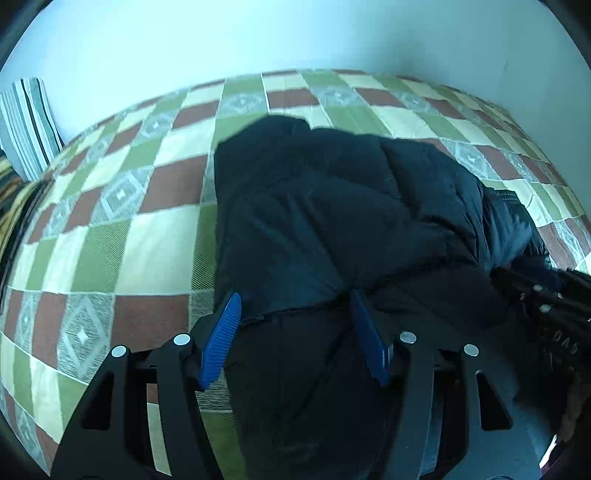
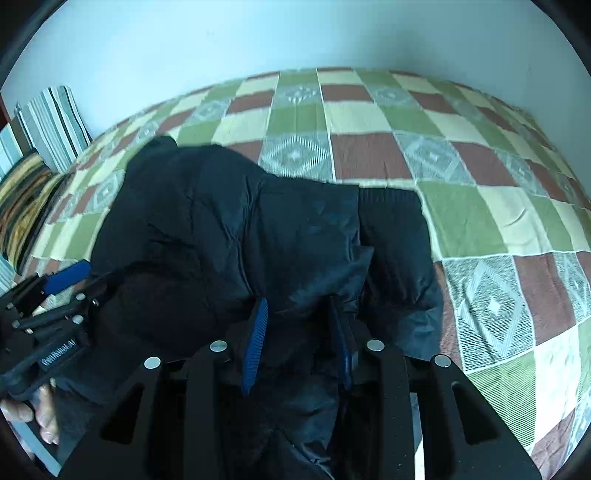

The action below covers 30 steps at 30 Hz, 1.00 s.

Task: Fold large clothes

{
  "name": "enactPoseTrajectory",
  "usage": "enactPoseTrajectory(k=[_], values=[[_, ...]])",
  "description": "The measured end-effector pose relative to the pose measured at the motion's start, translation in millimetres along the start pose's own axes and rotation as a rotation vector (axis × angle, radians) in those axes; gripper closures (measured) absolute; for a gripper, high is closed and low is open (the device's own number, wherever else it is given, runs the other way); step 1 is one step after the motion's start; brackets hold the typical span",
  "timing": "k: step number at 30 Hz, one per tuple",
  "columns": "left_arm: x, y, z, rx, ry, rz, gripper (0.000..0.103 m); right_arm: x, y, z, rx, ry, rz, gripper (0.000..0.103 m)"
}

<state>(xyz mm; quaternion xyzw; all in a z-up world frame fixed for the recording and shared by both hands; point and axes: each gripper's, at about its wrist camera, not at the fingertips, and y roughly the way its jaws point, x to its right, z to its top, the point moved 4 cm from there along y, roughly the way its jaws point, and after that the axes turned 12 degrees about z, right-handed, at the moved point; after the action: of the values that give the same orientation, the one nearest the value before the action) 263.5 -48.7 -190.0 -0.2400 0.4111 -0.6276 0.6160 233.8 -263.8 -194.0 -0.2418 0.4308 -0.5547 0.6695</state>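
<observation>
Left wrist view: black padded jacket (image 1: 314, 206) lies bunched across the centre of a checked bedspread (image 1: 122, 243), reaching from mid-frame to the lower edge. Left gripper (image 1: 293, 332) at lower centre, blue pads (image 1: 221, 343) well apart; dark fabric lies between and below them, and neither pad visibly presses on it, so jaws read as open. Right gripper (image 1: 543, 306) is partly visible at the right edge, against the jacket. Striped pillow (image 1: 29, 125) stands at upper left by the pale wall (image 1: 258, 33). Right wrist view: jacket fills centre and lower left. Right gripper (image 2: 299, 339) at lower centre, pads narrower, with a raised fold of jacket between them; they seem to pinch it, though dark cloth blurs the contact. Left gripper (image 2: 55, 295) sits at the left edge, a hand (image 2: 40, 413) below it.
</observation>
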Motion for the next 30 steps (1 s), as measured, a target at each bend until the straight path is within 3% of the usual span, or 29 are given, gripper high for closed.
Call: enactPoseTrajectory(k=[4,10,30], values=[[2.3,14.5,0.0,-0.039,0.001,0.003,0.042,5.8,15.9,-3.7,-0.01,0.017,0.011,0.071],[12.2,18.5,-2.8,-0.018,0.022,0.064,0.042,11.8,28.0,-9.1,0.003,0.027,0.017,0.071],[15.1,17.6,-10.5,0.046,0.015,0.1,0.041,8.8,21.8,-16.6,0.08,0.0,0.004,0.071]])
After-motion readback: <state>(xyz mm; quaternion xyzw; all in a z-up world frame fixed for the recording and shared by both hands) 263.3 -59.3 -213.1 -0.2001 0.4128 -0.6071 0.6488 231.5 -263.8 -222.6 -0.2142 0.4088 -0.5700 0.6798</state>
